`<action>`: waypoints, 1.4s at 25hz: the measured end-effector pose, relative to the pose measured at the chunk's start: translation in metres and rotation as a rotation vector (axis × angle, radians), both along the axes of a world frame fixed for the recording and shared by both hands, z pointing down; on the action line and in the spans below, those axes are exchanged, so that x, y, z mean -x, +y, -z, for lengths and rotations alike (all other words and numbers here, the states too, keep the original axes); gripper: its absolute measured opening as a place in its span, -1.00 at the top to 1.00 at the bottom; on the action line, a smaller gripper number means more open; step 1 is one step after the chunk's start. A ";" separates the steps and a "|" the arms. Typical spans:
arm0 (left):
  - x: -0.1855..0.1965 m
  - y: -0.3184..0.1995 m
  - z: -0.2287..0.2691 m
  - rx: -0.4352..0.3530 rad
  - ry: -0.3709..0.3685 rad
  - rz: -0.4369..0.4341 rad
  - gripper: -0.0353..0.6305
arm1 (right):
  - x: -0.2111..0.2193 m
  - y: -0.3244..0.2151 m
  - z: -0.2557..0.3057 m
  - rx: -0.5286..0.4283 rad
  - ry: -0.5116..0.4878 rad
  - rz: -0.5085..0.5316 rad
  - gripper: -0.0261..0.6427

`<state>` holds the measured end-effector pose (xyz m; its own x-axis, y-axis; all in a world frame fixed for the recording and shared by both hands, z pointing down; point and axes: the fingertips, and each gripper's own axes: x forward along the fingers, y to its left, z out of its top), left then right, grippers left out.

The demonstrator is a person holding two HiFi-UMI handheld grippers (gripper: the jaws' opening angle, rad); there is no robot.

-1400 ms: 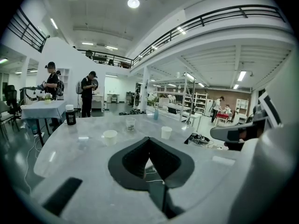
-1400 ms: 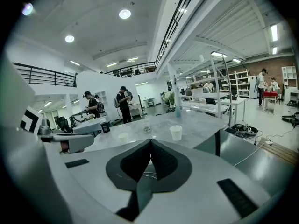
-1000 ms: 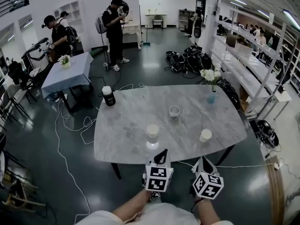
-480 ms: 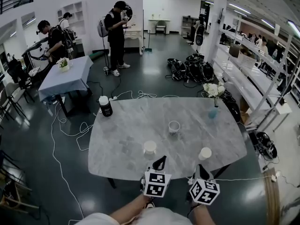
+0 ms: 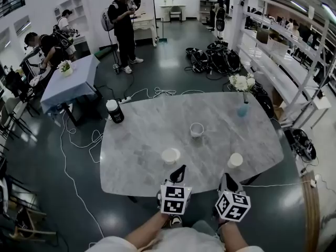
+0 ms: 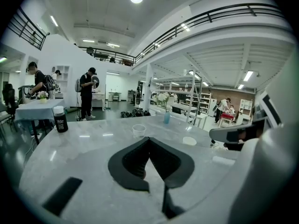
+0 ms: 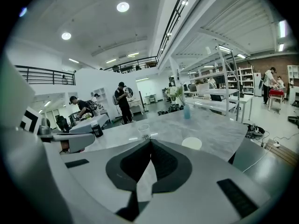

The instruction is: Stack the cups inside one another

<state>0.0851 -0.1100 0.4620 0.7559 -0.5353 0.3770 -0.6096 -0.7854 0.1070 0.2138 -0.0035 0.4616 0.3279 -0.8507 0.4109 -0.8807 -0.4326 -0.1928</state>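
cups (image 5: 195, 129): three on the grey marble table (image 5: 136, 140), well apart from each other, each standing alone. one clear, upright, near the middle of the top. white cup (image 5: 170, 155) closer to the front edge, a little left of the clear one, just ahead of the left gripper (image 5: 181, 168). second white cup (image 5: 235, 160) near the front right edge, just ahead of the right gripper (image 5: 227, 178).

both grippers held low at the front edge of the table, side by side and apart, pointing forward and slightly down, touching no cup. marker cubes facing up toward the head camera, a forearm behind each.

in the left gripper view: jaws pressed together at the tips, nothing between them, bare table top under them; clear one straight beyond the tips, second white cup off to the right, right gripper at the right border.

in the right gripper view: jaws also pressed together, empty; clear one just above the tips in the picture, second white cup a little to the right, left gripper at the left border.

dark bottle (image 5: 114, 111) with white cap at the far left corner of the table. blue vase (image 5: 242, 109) with white flowers at the far right edge.

beyond the table: small table with blue cloth (image 5: 68, 85), people (image 5: 123, 25) standing, white cables (image 5: 79, 140) on the dark floor, long shelves (image 5: 294, 62) along the right side.
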 end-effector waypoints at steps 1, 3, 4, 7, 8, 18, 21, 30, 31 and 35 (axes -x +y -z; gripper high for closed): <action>-0.001 -0.001 -0.002 0.005 -0.001 0.006 0.91 | -0.001 -0.001 -0.002 0.005 -0.003 0.005 0.90; -0.003 -0.003 -0.005 0.013 -0.004 0.017 0.91 | -0.002 -0.004 -0.005 0.011 -0.007 0.018 0.90; -0.005 -0.003 -0.007 0.017 -0.007 0.021 0.91 | -0.004 -0.006 -0.005 0.014 -0.009 0.024 0.90; -0.012 -0.006 -0.013 0.032 -0.015 0.035 0.91 | -0.010 -0.014 -0.006 0.015 -0.012 0.045 0.90; -0.015 -0.008 -0.014 0.036 -0.016 0.042 0.91 | -0.013 -0.018 -0.005 0.014 -0.011 0.053 0.90; -0.043 -0.026 -0.012 0.046 -0.006 0.077 0.91 | -0.036 -0.049 0.002 0.006 0.001 0.113 0.90; -0.050 -0.025 -0.016 0.054 -0.013 0.071 0.91 | -0.043 -0.047 -0.001 0.010 0.003 0.097 0.90; -0.069 -0.015 -0.037 0.086 -0.063 0.026 0.91 | -0.066 -0.031 -0.013 0.001 -0.047 0.033 0.89; -0.071 -0.014 -0.040 0.090 -0.069 0.021 0.91 | -0.069 -0.028 -0.015 0.004 -0.050 0.023 0.89; -0.081 -0.008 -0.050 0.101 -0.090 -0.002 0.91 | -0.081 -0.016 -0.025 0.031 -0.050 -0.007 0.87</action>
